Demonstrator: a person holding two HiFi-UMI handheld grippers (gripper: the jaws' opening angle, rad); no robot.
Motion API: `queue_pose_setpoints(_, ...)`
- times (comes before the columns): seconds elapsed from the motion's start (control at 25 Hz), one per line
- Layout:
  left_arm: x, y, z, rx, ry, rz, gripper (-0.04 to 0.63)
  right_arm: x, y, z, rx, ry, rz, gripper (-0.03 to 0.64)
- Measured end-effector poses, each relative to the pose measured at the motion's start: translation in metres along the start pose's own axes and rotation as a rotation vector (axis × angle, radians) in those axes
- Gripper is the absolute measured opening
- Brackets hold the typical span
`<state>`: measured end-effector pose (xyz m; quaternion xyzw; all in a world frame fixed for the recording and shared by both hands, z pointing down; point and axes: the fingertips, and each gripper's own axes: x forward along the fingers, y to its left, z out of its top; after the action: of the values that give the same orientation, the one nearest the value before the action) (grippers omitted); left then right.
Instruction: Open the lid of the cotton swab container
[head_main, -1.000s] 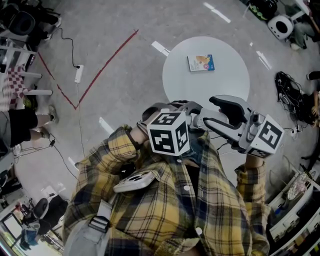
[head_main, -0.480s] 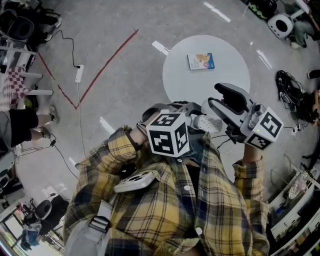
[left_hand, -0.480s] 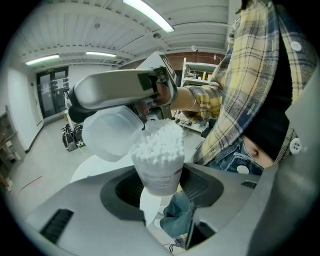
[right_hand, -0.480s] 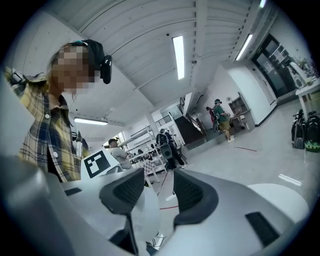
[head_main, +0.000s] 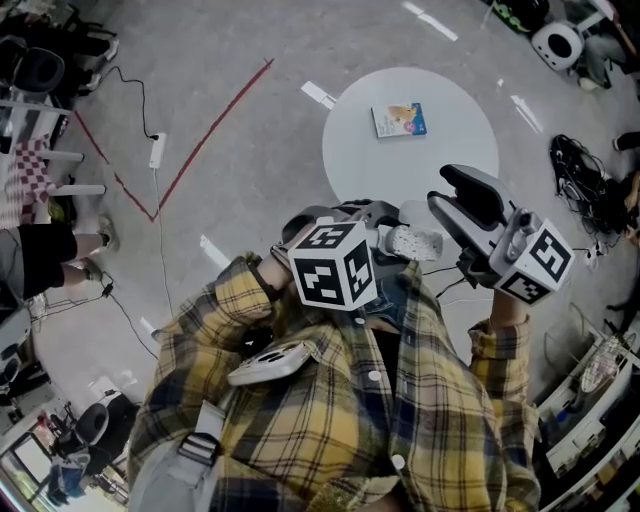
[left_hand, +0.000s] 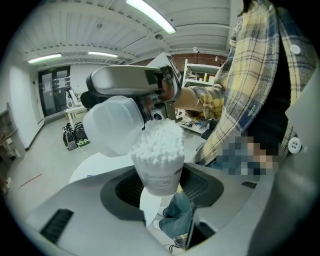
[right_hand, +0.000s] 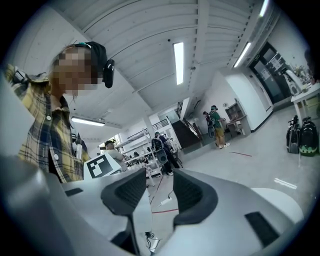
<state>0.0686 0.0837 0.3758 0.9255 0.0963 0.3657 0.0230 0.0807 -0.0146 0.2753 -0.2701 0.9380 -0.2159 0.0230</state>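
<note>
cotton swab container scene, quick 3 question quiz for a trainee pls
1. True or false: the translucent white hinged lid of the clear plastic cotton swab container, held in the grey left gripper, is shut.
2. What stands between the jaws of the grey right gripper? A the lid; B a cotton swab; C nothing.
3. Fill in: the small blue-and-white printed packet lies on the round white ____.
Key: 1 false, the lid hangs open beside the exposed white swab tips. 2 C, its jaws have just been closing, with nothing between them. 3 table.
</note>
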Motion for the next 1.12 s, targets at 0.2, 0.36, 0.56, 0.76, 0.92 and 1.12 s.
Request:
queue_pose_setpoints(0.2, -0.002, 0.006, 0.002, 0.001, -0.008, 0.004, 0.230, -0.003, 0.001, 0.010, -0.018, -0.024, -0.025, 0.163)
queue_pose_setpoints(0.36, -0.005, 0.012, -0.001, 0.003, -0.008, 0.010, 0.230, -0.004, 0.004, 0.017, -0.070, -0.023, -0.057, 0.163)
queue_pose_setpoints(0.56, -0.007, 0.022, 0.001, 0.005, -0.004, 0.034, 0.230, -0.010, 0.008, 0.025, -0.166, -0.005, -0.154, 0.163)
queue_pose_setpoints(0.76, -0.017, 0.036, 0.001, 0.000, -0.015, 0.061, 0.230, -0.009, 0.012, 0.024, -0.183, -0.020, -0.237, 0.161)
queue_pose_setpoints(0.92, -0.021, 0.053, 0.002, -0.005, -0.022, 0.077, 0.230, -0.016, 0.000, 0.017, -0.169, -0.041, -0.300, 0.143)
queue_pose_setpoints(1.12, -0.024, 0.062, 0.007, -0.012, -0.035, 0.090, 0.230, -0.031, -0.006, 0.010, -0.168, -0.064, -0.389, 0.098)
